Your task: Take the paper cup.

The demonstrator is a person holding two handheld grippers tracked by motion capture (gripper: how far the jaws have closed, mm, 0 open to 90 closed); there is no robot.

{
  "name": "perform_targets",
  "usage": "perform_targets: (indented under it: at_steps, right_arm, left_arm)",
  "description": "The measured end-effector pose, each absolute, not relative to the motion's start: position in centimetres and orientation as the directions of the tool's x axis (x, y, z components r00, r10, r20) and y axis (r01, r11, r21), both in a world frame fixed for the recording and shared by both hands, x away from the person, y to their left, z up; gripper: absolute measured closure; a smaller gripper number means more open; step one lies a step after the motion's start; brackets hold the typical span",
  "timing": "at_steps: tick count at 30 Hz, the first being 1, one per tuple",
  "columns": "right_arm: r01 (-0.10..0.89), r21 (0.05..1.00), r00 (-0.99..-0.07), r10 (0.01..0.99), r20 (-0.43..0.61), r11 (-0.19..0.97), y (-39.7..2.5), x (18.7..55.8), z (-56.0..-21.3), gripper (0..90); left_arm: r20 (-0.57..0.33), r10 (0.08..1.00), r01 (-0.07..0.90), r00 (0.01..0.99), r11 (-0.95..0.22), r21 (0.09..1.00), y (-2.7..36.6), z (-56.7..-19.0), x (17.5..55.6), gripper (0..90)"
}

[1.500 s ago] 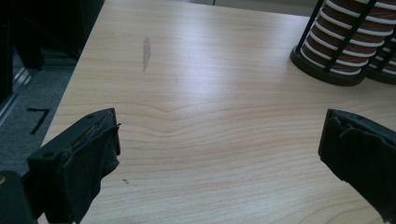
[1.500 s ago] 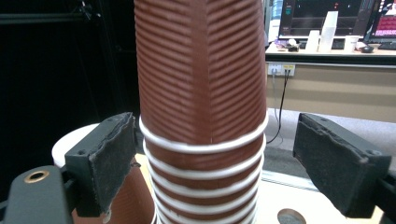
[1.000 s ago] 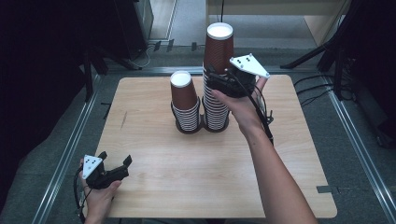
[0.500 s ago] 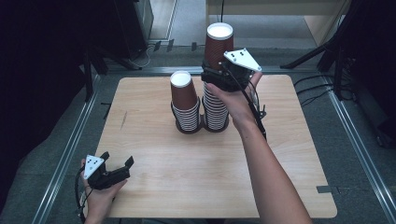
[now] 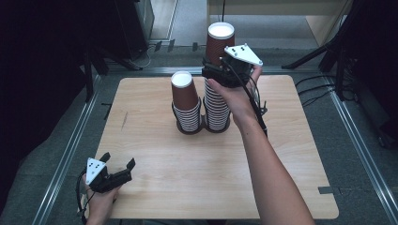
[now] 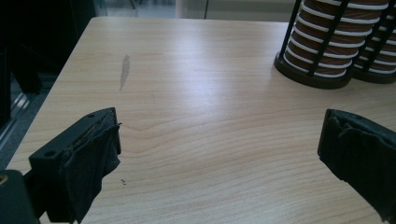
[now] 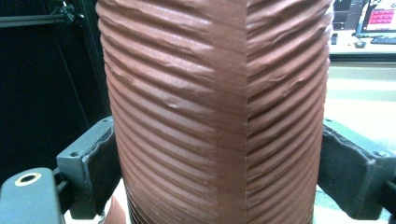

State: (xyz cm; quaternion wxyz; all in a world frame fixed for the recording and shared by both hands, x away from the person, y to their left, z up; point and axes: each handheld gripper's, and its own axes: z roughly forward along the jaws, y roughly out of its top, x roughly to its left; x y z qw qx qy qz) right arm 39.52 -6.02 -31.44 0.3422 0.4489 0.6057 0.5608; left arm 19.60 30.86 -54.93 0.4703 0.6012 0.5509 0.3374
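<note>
- While the right gripper [image 5: 212, 71] grasps the top cup [image 5: 219, 43] of the tall stack [image 5: 217, 110] at 12 o'clock on the table [image 5: 187, 187], its jaws press both ribbed sides of the cup [image 7: 217, 112]
- short stack [image 5: 187, 110] just beside at 9 o'clock of the tall one; both in black wire holders
- left gripper [image 5: 118, 168] released, jaws wide apart, at 7 o'clock table corner; nothing held

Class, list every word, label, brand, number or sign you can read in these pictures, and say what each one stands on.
None can be read.
The top cup between the right gripper jaws: plain brown ribbed wall, no print.
The two cup stacks and the table: no writing.
A monitor in the right gripper view shows a pink panel, too small and blurred to read.
The left gripper: no label.
</note>
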Motion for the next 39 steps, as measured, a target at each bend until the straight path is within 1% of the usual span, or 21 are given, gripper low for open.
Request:
perform_targets:
  at_steps: [9, 12, 16, 17, 24, 31, 33, 39]
  right_arm:
    - [0.147, 0.989, -0.357, 0.931, 0.079, -0.028, -5.9, 39.5, -31.0, 11.7]
    - [0.129, 0.991, -0.357, 0.931, 0.079, -0.034, -5.9, 39.4, -30.6, 12.5]
    - [0.109, 0.993, -0.359, 0.930, 0.077, -0.040, -5.9, 39.3, -30.0, 12.6]
    - [0.089, 0.996, -0.357, 0.932, 0.061, -0.031, -5.7, 39.2, -29.8, 12.5]
    - [0.045, 0.998, -0.359, 0.932, 0.048, -0.034, -5.6, 39.0, -29.0, 12.5]
    - [-0.031, 0.997, -0.395, 0.918, 0.048, -0.066, -5.9, 38.7, -28.3, 12.6]
    - [-0.037, 0.997, -0.397, 0.917, 0.048, -0.068, -6.0, 38.7, -28.1, 12.8]
    - [-0.056, 0.996, -0.401, 0.915, 0.042, -0.070, -6.5, 38.3, -27.0, 12.9]
  left_arm:
    - [-0.137, 0.978, 0.364, 0.156, 0.072, 0.928, 31.0, -54.8, 20.0, 0.0]
    - [-0.146, 0.977, 0.371, 0.156, 0.080, 0.925, 30.9, -54.6, 20.1, 0.0]
    - [-0.134, 0.977, 0.361, 0.164, 0.067, 0.930, 30.4, -53.9, 20.4, 0.0]
    - [-0.134, 0.977, 0.358, 0.167, 0.066, 0.932, 30.3, -53.7, 20.5, 0.0]
    - [-0.115, 0.975, 0.345, 0.190, 0.043, 0.938, 29.0, -53.0, 21.0, 0.0]
    - [-0.122, 0.973, 0.343, 0.195, 0.049, 0.938, 28.8, -52.6, 21.3, 0.0]
    - [-0.111, 0.973, 0.348, 0.201, 0.035, 0.937, 28.7, -52.5, 21.6, 0.0]
    - [-0.154, 0.964, 0.348, 0.216, 0.072, 0.935, 27.8, -51.8, 22.6, 0.0]
